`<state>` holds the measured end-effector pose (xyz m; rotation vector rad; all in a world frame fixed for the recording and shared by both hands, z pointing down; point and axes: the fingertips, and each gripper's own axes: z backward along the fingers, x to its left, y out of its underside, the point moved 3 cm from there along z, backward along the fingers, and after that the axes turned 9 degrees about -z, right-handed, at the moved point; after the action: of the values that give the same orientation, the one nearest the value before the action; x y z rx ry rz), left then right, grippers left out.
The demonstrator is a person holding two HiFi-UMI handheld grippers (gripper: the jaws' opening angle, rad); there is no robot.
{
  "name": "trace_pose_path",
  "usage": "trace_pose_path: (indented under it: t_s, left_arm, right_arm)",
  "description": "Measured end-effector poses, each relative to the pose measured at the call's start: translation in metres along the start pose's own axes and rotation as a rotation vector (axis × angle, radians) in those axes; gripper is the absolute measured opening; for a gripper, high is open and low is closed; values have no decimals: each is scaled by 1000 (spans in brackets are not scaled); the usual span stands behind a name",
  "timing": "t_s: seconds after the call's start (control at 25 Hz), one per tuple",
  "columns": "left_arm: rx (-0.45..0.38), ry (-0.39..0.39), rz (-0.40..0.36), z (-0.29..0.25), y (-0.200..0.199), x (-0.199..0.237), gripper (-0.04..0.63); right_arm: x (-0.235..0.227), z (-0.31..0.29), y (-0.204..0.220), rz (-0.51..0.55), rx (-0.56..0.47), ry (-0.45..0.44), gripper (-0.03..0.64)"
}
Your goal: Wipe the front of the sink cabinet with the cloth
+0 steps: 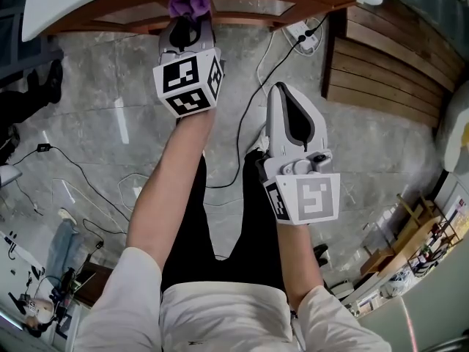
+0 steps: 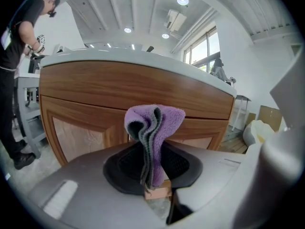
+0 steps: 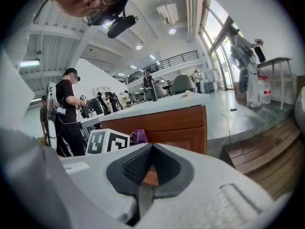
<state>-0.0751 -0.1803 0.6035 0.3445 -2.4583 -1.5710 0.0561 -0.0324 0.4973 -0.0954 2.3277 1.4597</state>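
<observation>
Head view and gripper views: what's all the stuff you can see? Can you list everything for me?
cloth: one, purple, pinched in the left gripper, close to the cabinet front
cabinet: one, brown wood, under the countertop
countertop: one, white, on top of the cabinet
step: one, brown wood planks, right of the cabinet
floor: one, grey stone
power strip: one, white, on the floor by the step
cables: several, black and white, on the floor
person: one, in black clothes, standing left of the cabinet
left gripper: one, grey, shut on the cloth
right gripper: one, grey, shut and empty, back from the cabinet
</observation>
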Motion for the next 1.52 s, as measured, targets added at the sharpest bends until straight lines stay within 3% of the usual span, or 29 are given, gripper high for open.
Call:
trace_pose_path:
  t_s: [1.52]
  left_arm:
    - [40, 184, -78, -25, -8, -144, 80]
  right_arm:
    - [-81, 46, -13, -41, -29, 103, -2]
